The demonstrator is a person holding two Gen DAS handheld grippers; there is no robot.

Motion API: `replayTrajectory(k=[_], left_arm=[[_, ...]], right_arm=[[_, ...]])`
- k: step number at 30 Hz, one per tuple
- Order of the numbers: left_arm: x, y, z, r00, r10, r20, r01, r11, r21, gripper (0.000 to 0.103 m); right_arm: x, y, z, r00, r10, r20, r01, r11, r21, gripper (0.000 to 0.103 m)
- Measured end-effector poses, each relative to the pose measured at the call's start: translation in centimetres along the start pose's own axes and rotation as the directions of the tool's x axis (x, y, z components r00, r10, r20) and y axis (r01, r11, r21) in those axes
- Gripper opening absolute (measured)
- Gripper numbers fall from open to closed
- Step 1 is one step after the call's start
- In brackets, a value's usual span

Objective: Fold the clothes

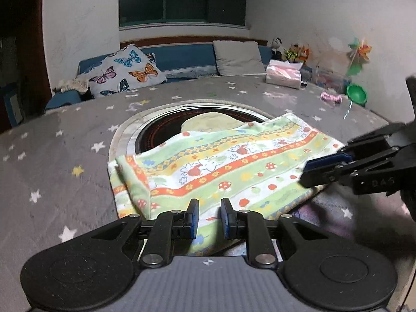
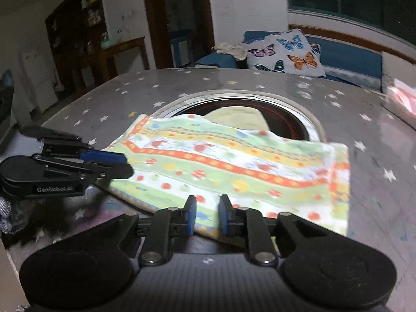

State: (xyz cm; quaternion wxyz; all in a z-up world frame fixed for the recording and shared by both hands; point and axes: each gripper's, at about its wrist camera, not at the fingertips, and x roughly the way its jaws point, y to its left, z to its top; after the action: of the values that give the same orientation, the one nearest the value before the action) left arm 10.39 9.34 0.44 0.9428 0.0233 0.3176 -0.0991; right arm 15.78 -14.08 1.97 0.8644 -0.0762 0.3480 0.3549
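A folded patterned towel (image 1: 223,171) lies on the starry bench (image 1: 65,161), partly covering its round inset (image 1: 161,127). The left claw (image 1: 209,217) and the right claw (image 2: 207,215) both hang over the towel's near edge, jaws narrowly parted, holding nothing.

The striped towel (image 2: 234,166) is smeared by motion in the right wrist view, its printed figures unreadable. It covers the near part of the round recess (image 1: 156,127) in the table (image 1: 65,140) (what lies under the cloth cannot be told). The pink pack (image 2: 401,98) is blurred and cut by the frame's edge. The right claw (image 1: 312,167) is blurred.
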Motion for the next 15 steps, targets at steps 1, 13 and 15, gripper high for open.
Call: replayTrajectory(k=[1,13,15], left_arm=[[-0.1,0.1,-0.1,1.0,-0.002,0.001,0.002,1.0,-0.008,0.021],[-0.8,2.1,0.0,1.0,-0.015,-0.015,0.013,0.995,-0.099,0.021],[-0.6,2.3,0.3,1.0,-0.004,-0.018,0.003,0.995,-0.1,0.021]], right_arm=[[-0.2,-0.4,-0.2,1.0,-0.016,0.002,0.016,1.0,0.007,0.016],[-2.5,-4.8,-0.4,0.986,-0.167,0.009,0.166,0.982,0.092,0.017],[-2.6,-4.7,0.1,0.986,-0.165,0.034,0.162,0.983,0.089,0.021]])
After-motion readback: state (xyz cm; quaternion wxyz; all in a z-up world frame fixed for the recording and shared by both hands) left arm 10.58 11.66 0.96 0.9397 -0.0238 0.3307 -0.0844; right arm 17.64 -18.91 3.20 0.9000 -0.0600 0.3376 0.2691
